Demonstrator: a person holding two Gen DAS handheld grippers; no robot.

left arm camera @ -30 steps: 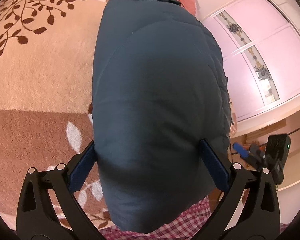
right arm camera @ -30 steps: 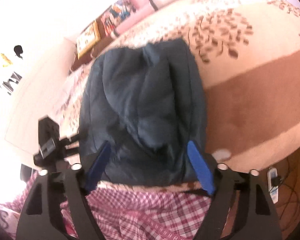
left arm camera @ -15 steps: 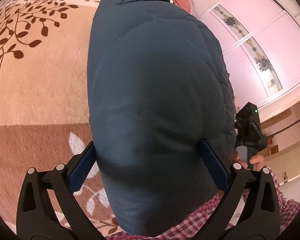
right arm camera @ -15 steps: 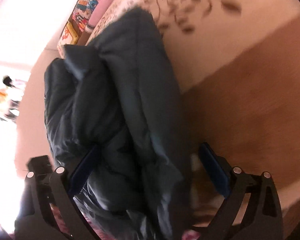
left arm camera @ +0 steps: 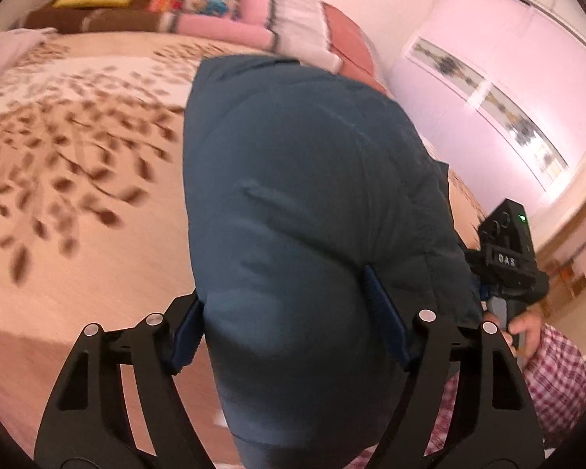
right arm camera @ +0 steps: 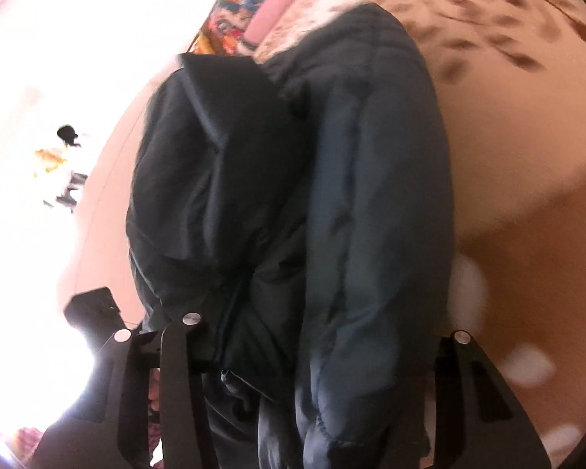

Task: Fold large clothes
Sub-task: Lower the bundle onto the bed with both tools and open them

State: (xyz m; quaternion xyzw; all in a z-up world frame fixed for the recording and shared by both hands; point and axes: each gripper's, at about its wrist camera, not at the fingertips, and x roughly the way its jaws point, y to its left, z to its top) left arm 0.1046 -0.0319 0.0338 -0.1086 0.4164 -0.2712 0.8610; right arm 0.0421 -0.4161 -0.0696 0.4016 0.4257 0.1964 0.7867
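A dark teal puffer jacket (left arm camera: 304,203) lies folded in a thick bundle on the leaf-patterned bed cover (left arm camera: 78,195). My left gripper (left arm camera: 287,324) straddles its near end. Its jaws are closing, and both blue pads (left arm camera: 386,324) press into the padding. In the right wrist view the jacket (right arm camera: 371,195) shows its stacked side layers and fills the gap of my right gripper (right arm camera: 320,336). Those jaws are closing too, with the pads buried in the fabric. The right gripper's body (left arm camera: 508,258) shows beside the jacket in the left wrist view, a hand (left arm camera: 527,324) holding it.
Pillows and folded blankets (left arm camera: 199,4) line the head of the bed. Pink wardrobe doors (left arm camera: 488,78) stand on the right. A person's plaid sleeve (left arm camera: 558,367) is at the lower right. The left gripper's body (right arm camera: 93,308) sits left of the jacket.
Both grippers' jaws have narrowed onto the jacket. The left view has tilted up, bringing the pillows into sight. The right gripper has swung down to the jacket's side, which now fills its view.
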